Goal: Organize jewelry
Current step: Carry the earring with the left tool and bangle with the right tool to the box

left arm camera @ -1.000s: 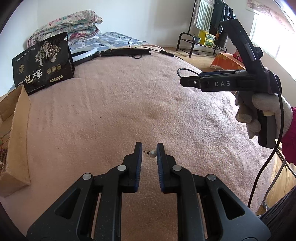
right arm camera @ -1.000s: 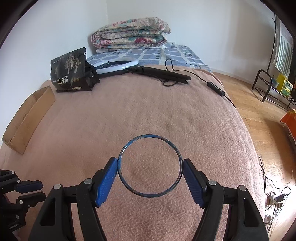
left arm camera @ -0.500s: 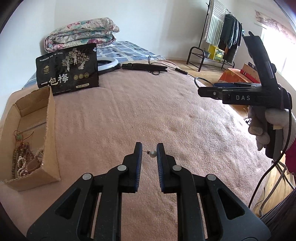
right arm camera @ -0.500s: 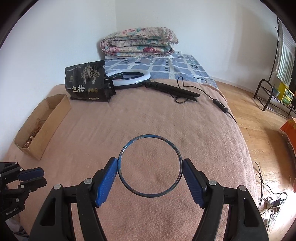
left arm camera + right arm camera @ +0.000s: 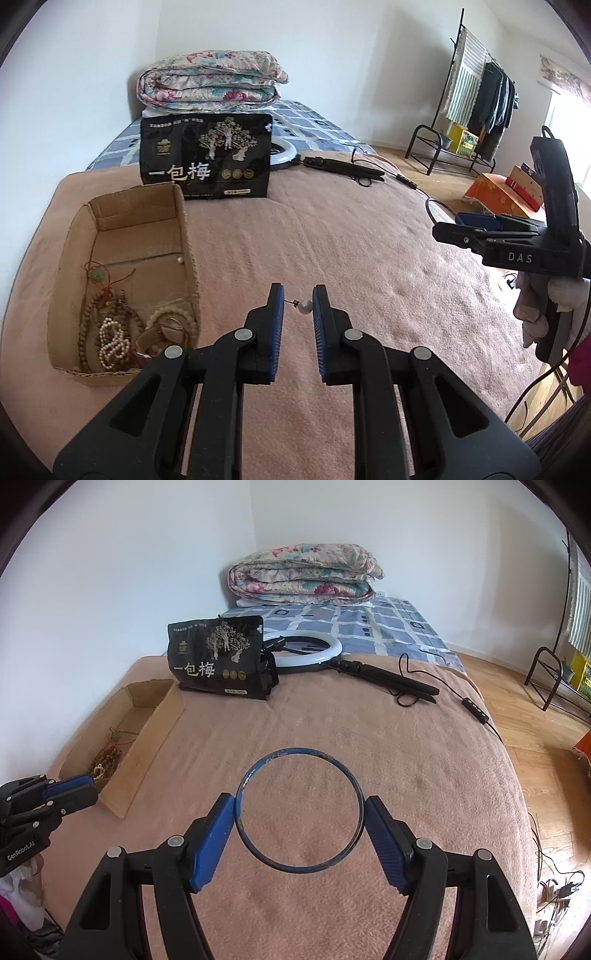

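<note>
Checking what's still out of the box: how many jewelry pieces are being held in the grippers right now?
2. A pearl earring is pinched in the left hand-held gripper, and a blue bangle is clamped in the right hand-held gripper.

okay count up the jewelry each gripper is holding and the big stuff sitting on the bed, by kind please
Pearl stud earring, pinched in the left gripper: 1
Blue bangle, clamped across the right gripper: 1
Cardboard box holding bead strings: 1
Black snack bag: 1
Ring light with stand: 1
Folded quilt: 1
Total: 6
</note>
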### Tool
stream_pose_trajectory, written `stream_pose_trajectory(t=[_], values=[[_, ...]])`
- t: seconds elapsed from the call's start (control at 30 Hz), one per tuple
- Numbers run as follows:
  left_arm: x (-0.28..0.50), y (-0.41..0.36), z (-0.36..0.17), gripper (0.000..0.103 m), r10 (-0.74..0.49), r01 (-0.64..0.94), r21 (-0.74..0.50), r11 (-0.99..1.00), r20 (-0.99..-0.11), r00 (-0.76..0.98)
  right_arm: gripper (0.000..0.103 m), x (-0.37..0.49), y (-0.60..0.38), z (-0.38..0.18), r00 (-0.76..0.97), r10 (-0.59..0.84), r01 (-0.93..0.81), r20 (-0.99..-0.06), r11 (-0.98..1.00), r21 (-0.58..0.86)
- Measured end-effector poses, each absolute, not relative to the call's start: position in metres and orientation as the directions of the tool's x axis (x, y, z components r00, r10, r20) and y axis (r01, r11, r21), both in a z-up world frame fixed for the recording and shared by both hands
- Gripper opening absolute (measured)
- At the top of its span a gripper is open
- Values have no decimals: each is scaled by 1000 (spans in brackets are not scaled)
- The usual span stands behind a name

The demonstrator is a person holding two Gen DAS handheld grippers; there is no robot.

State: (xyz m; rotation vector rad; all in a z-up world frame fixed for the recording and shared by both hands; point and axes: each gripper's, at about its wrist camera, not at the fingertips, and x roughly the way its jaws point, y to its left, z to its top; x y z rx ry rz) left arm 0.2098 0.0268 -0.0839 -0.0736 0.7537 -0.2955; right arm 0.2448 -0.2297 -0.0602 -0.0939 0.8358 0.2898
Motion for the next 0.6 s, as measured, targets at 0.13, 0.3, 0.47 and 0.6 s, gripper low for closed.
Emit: stream_pose_trajectory(t=[0.13, 0.3, 0.47, 0.6], values=[[214, 53, -77, 14, -265, 198, -176, 964, -656, 707, 73, 247, -215, -57, 635, 231, -296, -737, 954, 45], [215, 83, -72, 14, -232, 155, -174, 972, -647, 726, 73, 254, -189, -54, 640, 251, -313, -726, 948, 53], [216, 110, -71, 14, -203, 120, -172, 978, -646, 736, 73, 260, -155, -54, 636, 273, -346, -722, 937, 49], [216, 128, -72, 14, -185, 88, -180, 980, -645, 742, 73, 268, -126, -51, 633, 301, -376, -713, 925, 57]])
